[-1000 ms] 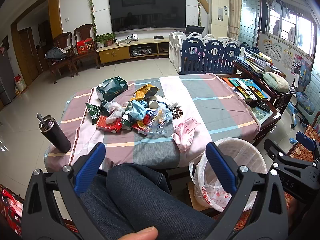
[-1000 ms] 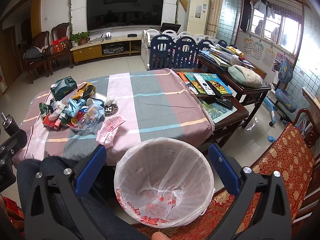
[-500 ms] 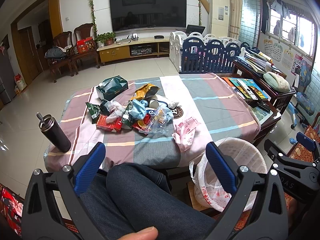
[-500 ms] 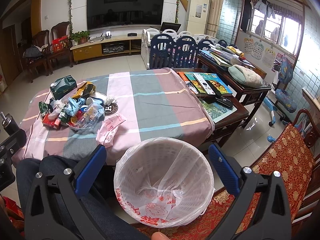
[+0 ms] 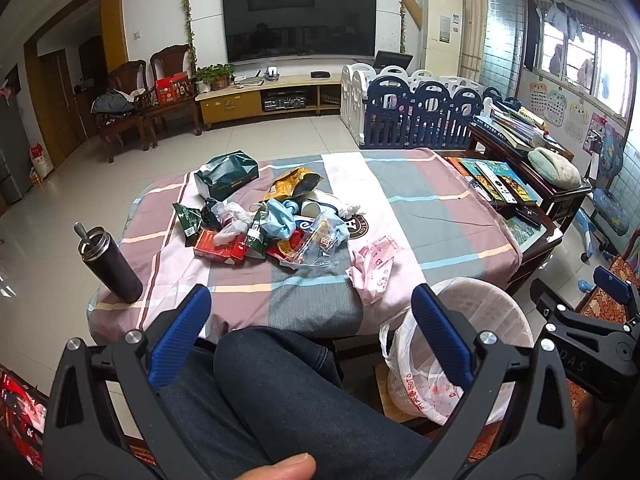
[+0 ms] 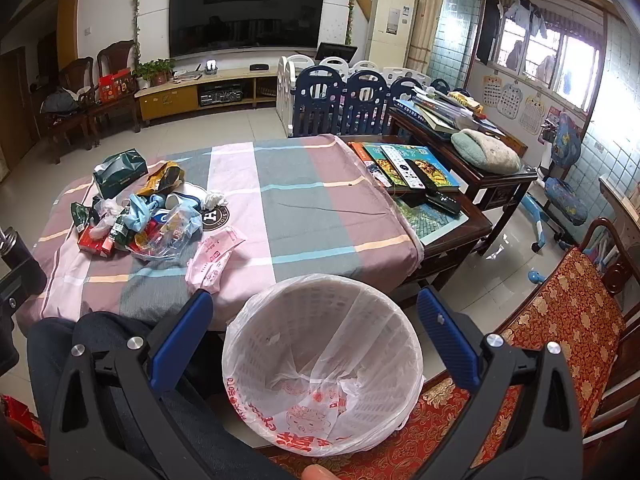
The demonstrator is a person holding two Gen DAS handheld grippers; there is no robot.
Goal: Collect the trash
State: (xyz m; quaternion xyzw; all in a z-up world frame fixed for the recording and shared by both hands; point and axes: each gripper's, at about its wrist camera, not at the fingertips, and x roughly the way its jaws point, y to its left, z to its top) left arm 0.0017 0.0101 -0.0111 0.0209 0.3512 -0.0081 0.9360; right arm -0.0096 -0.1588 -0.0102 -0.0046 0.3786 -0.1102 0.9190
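**Trash still on the table, both grippers empty**

While the person sat with knees under the table's edge, the left gripper (image 5: pixel 310 306) and the right gripper (image 6: pixel 314 306) each hung with fingers spread wide, holding nothing. The trash pile (image 5: pixel 266 226) lay on the striped tablecloth (image 6: pixel 304 208), with 1 pink wrapper (image 6: pixel 214 254) nearest the seat. The lined bin (image 6: pixel 322 360) stood beside the person's leg, looking nearly empty. By my reading the first pick had not begun; the next move called for reaching forward over the pink wrapper, pinching it, and carrying it above the bin
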